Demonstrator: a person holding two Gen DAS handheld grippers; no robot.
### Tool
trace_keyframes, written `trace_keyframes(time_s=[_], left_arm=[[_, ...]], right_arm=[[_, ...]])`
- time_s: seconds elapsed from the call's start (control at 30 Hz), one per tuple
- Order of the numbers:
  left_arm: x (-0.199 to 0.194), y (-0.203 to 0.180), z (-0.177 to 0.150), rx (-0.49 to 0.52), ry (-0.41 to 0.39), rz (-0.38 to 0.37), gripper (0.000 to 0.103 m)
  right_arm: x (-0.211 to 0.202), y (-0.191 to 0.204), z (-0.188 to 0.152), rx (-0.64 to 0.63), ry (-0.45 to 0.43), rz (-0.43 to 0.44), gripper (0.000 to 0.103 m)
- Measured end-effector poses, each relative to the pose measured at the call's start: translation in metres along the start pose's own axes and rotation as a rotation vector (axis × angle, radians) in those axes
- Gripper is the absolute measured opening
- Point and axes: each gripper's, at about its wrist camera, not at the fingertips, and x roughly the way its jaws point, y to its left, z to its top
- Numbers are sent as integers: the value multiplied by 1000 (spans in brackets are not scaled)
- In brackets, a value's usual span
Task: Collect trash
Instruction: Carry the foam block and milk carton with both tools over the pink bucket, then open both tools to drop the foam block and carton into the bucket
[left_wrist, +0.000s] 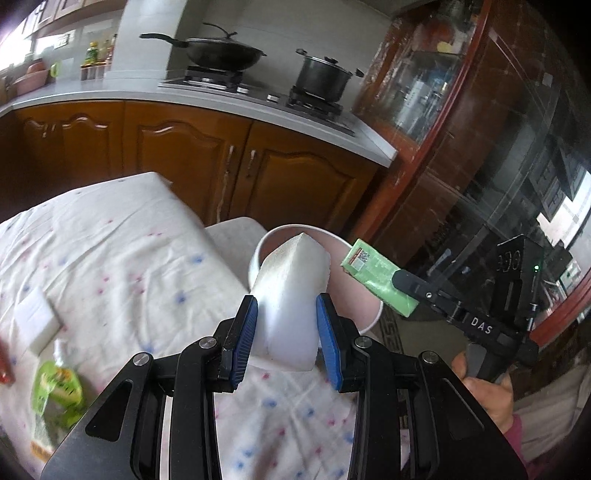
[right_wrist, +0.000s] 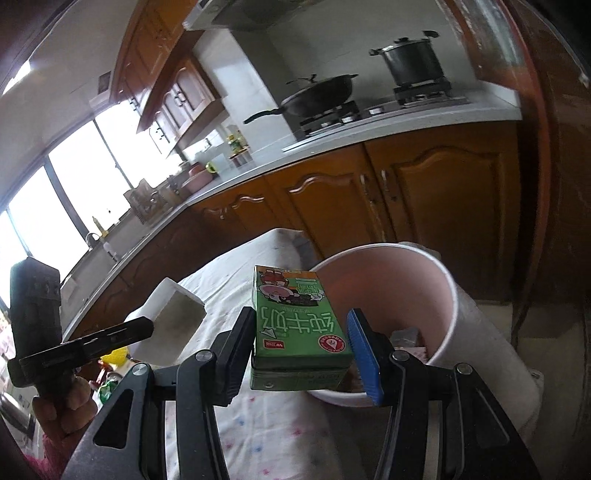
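The left tool (left_wrist: 287, 319) pinches a white foam block (left_wrist: 291, 291) between its blue pads, the block's long axis running forward toward the pink bin (left_wrist: 260, 251) just past the desk's (left_wrist: 110, 236) far right corner. The right tool (right_wrist: 301, 345) pinches a green milk carton (right_wrist: 295, 325), long axis also pointing ahead, with the bin's (right_wrist: 452, 295) open mouth just ahead and to its right. Judging by this, the right tool is nearer the opening. More trash waits near the desk's left edge: a green pouch (left_wrist: 55, 384) and another white block (left_wrist: 37, 317)
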Motion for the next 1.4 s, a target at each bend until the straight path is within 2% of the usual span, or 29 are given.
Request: trace_keyframes(time_s=[0.5, 0.93, 1.2, 1.27, 1.4], left_arm=[[86, -38, 28, 78, 108, 21, 32], [127, -44, 29, 94, 185, 64, 34], [137, -51, 29, 127, 209, 82, 37], [138, -52, 29, 134, 215, 92, 40], [137, -51, 28, 127, 219, 92, 56]], right_arm=[[23, -47, 15, 63, 34, -44, 52], [38, -64, 18, 84, 74, -58, 52], [43, -70, 20, 93, 98, -76, 52], [45, -71, 20, 97, 105, -67, 54], [46, -74, 21, 125, 107, -54, 59]])
